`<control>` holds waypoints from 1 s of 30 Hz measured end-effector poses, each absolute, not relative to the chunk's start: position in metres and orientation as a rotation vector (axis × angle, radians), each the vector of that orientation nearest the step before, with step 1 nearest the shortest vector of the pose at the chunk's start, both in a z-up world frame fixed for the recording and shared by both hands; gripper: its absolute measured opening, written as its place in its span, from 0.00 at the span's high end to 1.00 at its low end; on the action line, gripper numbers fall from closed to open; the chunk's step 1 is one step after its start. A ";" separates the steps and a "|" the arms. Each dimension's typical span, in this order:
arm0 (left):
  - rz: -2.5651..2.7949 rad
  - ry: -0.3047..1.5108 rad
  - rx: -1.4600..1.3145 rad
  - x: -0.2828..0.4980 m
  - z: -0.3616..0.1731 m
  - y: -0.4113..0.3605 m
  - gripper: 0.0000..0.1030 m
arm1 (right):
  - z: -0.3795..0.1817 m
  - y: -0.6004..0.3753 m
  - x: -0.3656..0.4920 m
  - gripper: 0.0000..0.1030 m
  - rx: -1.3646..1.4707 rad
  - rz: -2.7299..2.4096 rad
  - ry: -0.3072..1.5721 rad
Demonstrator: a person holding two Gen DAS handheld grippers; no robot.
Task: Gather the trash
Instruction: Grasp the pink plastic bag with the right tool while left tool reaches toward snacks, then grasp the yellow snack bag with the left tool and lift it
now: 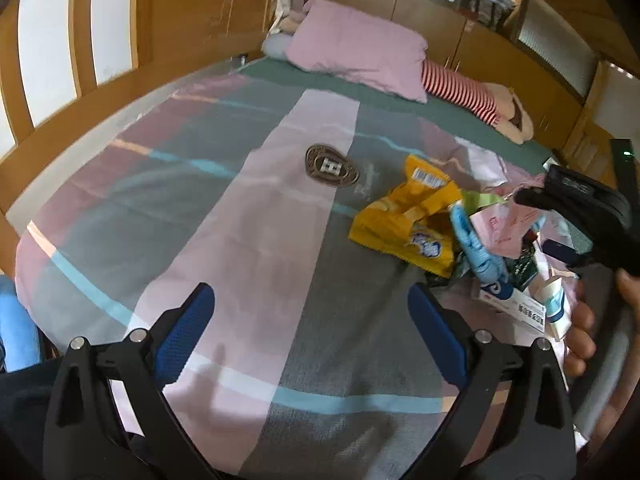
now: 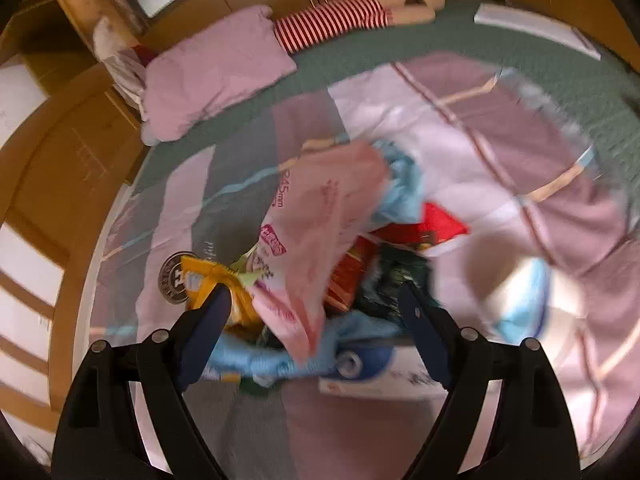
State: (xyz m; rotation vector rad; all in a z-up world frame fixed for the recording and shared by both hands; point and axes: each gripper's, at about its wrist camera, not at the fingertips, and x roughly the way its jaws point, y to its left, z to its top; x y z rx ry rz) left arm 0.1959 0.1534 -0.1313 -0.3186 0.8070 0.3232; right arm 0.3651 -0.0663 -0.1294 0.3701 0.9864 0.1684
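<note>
Trash (image 2: 320, 264) lies heaped on the bed (image 1: 260, 240), toward its right edge as the left wrist view shows it, and the right gripper (image 2: 316, 320) hangs over the heap with its fingers spread wide and nothing pinched between them. Nearest its pads sit a light blue wad (image 2: 272, 354) and a pink plastic bag (image 2: 320, 220); closing here could catch only a thin fold, so the bag might slide free or drag its neighbours across the quilt. The left gripper (image 1: 312, 332), jaws also spread and empty, points at bare quilt beside a yellow snack wrapper (image 1: 408, 220), so a close there would likely pinch bedding instead. Farther off lies a brown badge-shaped item (image 1: 331, 166), apart from the heap, which a sweep could miss. Beyond it rests a pink pillow (image 1: 356, 48).
</note>
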 end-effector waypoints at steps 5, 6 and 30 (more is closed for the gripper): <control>0.345 0.857 -0.423 0.195 -0.143 0.170 0.06 | -0.146 -0.062 0.369 0.88 0.427 0.250 1.039; 0.352 0.858 -0.441 0.194 -0.144 0.173 0.06 | -0.144 -0.064 0.364 0.90 0.424 0.263 1.028; 0.264 0.821 -0.397 0.282 -0.146 0.162 0.06 | -0.155 -0.132 0.249 0.27 0.230 0.293 1.178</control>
